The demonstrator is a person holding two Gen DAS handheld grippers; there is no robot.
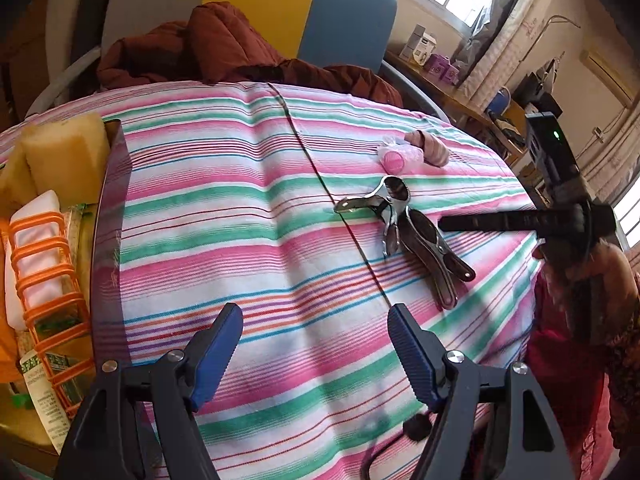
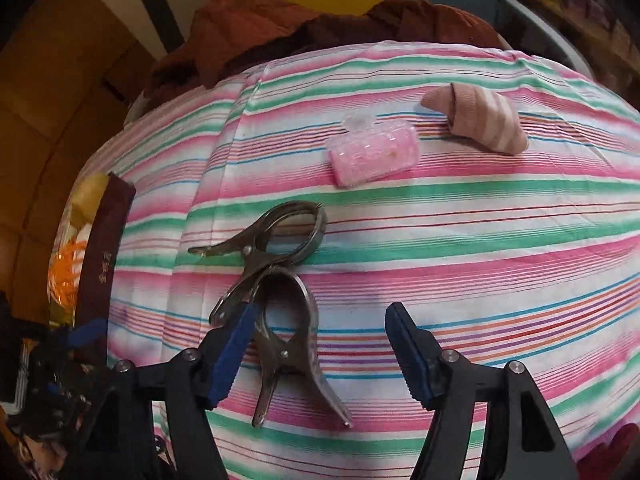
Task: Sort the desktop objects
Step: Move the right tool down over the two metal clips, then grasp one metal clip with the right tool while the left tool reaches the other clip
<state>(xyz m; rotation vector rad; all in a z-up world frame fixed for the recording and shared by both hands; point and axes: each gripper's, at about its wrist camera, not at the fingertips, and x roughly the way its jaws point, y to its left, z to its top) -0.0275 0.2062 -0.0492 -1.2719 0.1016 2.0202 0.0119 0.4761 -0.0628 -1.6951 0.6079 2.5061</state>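
Two metal spring clamps lie linked on the striped cloth: one (image 2: 276,236) farther, one (image 2: 294,344) nearer; they also show in the left wrist view (image 1: 424,236). A pink plastic case (image 2: 374,150) and a rolled pink sock (image 2: 484,118) lie beyond. My right gripper (image 2: 320,320) is open just above the nearer clamp, its left finger (image 2: 232,348) over it. My left gripper (image 1: 316,320) is open and empty over bare cloth, left of the clamps. The right gripper also shows in the left wrist view (image 1: 480,222).
A dark-walled box (image 1: 114,200) at the left edge holds yellow sponges (image 1: 64,152), an orange rack (image 1: 48,280) and packets. A brown jacket (image 1: 208,48) lies on the chair behind the table.
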